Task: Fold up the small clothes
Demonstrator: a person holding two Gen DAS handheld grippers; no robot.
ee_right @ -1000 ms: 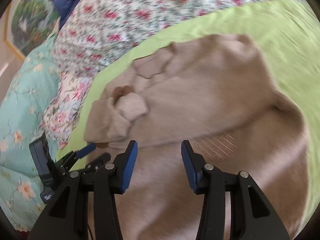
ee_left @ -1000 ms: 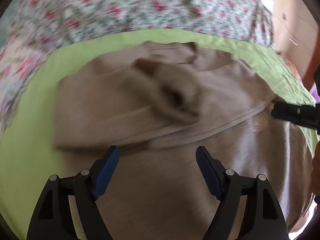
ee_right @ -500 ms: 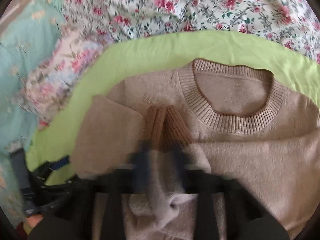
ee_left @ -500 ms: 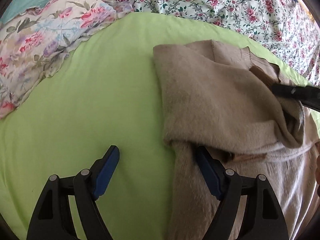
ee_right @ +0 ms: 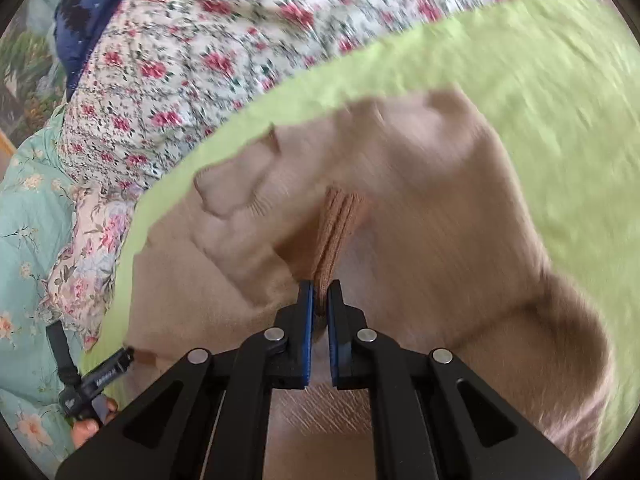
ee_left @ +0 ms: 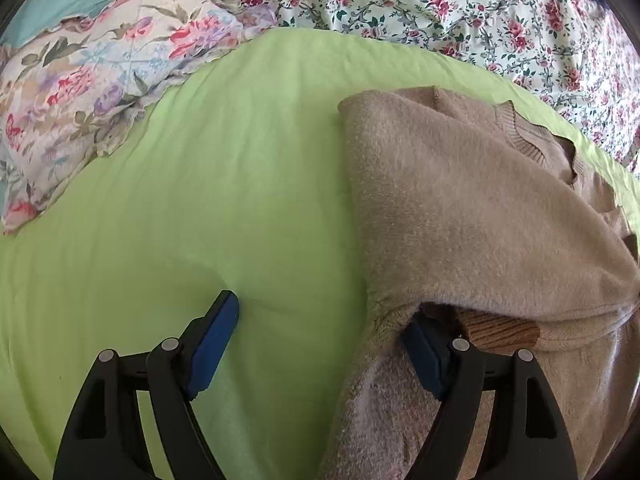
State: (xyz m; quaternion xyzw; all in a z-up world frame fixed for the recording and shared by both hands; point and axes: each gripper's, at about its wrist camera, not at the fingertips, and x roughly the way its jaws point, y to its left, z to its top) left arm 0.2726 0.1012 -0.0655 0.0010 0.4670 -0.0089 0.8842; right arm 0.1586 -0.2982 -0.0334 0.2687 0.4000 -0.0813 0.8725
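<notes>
A beige knit sweater [ee_left: 460, 208] lies on a lime green sheet [ee_left: 200, 200], its sleeves folded over the body. My left gripper [ee_left: 320, 328] is open at the sweater's left edge; the left finger rests on the sheet and the right fingertip [ee_left: 416, 340] sits under the folded edge, beside a brown ribbed cuff [ee_left: 500, 330]. In the right wrist view the sweater [ee_right: 420, 200] fills the middle. My right gripper [ee_right: 319, 296] is shut on the brown ribbed cuff [ee_right: 340, 224] of a sleeve and holds it raised over the body.
Floral bedding [ee_left: 440, 0] lies beyond the sheet, and a pastel floral pillow [ee_left: 80, 92] at the left. In the right wrist view the left gripper's black tip [ee_right: 108, 372] and a hand show at the lower left, over teal floral bedding [ee_right: 24, 240].
My right gripper has shut on the ribbed cuff and swung back with it; its view is blurred by motion. My left gripper has moved to the sweater's left edge and stays open.
</notes>
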